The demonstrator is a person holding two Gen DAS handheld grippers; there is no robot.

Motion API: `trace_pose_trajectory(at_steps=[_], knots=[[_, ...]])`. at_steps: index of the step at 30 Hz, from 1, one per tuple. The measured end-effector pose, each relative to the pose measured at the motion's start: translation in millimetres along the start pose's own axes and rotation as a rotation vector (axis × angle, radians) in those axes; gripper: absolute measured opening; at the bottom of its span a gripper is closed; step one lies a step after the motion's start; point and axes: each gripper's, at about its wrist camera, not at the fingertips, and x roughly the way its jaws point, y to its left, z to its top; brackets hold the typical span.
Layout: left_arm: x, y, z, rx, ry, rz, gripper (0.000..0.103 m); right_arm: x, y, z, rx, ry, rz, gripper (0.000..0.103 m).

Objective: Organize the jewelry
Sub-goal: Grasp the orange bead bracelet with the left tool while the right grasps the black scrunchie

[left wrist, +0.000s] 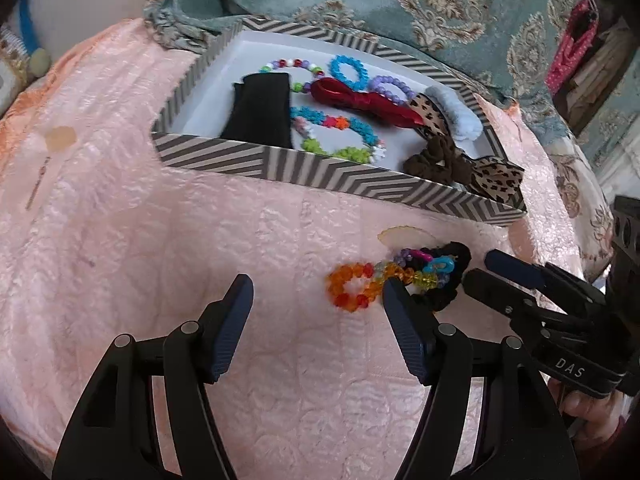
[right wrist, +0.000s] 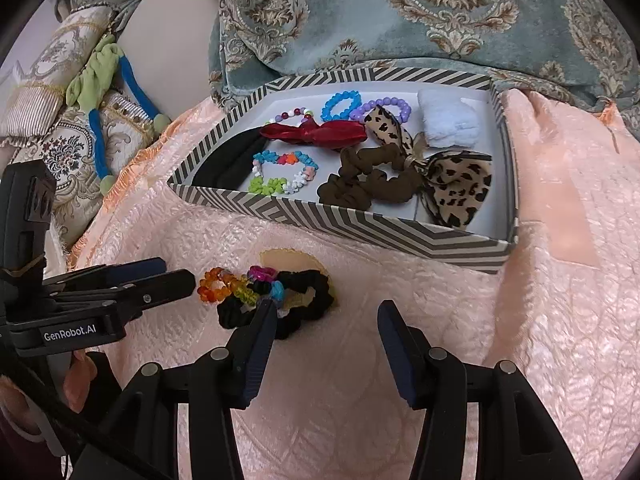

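Observation:
A chevron-striped box (left wrist: 320, 170) (right wrist: 360, 228) on the pink quilt holds bead bracelets, a red bow (left wrist: 360, 100), a brown scrunchie (right wrist: 372, 180), a leopard bow (right wrist: 460, 184) and a black band (left wrist: 260, 116). In front of it lie an orange bead bracelet (left wrist: 352, 284) (right wrist: 214, 282), tangled with a multicoloured bead bracelet (left wrist: 424, 268) and a black scrunchie (left wrist: 448, 280) (right wrist: 304, 304). My left gripper (left wrist: 318, 292) is open, its right finger beside the orange bracelet. My right gripper (right wrist: 326, 312) is open, its left finger at the black scrunchie. Both hold nothing.
Blue-green damask fabric (right wrist: 400, 12) drapes behind the box. Patterned cushions and a blue and green cord (right wrist: 100, 92) lie at the left. The pink quilt (left wrist: 160, 280) covers the surface. A yellowish patch (left wrist: 60, 138) marks the quilt at the left.

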Motion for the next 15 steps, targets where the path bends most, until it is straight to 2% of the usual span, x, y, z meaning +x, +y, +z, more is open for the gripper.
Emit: trace_pose_trajectory(at_steps=[5,7,8,10,11,12,15], knots=[[14.8,-3.1,4.4,0.042,0.018,-0.002,0.067,8.1,0.3,5.7,-0.014,0.006,0.012,0.051],[19.4,-3.5,5.8,0.050,0.012,-0.014,0.063,13.9,-0.2,7.9,-0.021,0.009,0.017,0.044],[20.8,-3.9,6.4,0.056,0.004,-0.015,0.057,16.3,-0.9,8.5,-0.021,0.010,0.025,0.038],[23.3,-4.5,8.0,0.072,-0.001,-0.005,0.022,20.8,-1.8,8.7,-0.024,0.011,0.030,0.025],[23.9,-3.6,8.5,0.071,-0.002,-0.005,0.018,21.9,-1.8,8.3,-0.029,0.009,0.025,0.015],[24.3,-1.6,9.3,0.066,-0.003,-0.015,0.013,22.3,-1.9,7.9,-0.032,0.007,0.020,0.009],[22.6,2.4,9.8,0.050,-0.005,-0.028,0.009,19.8,-3.4,6.8,-0.045,0.000,-0.001,0.006]])
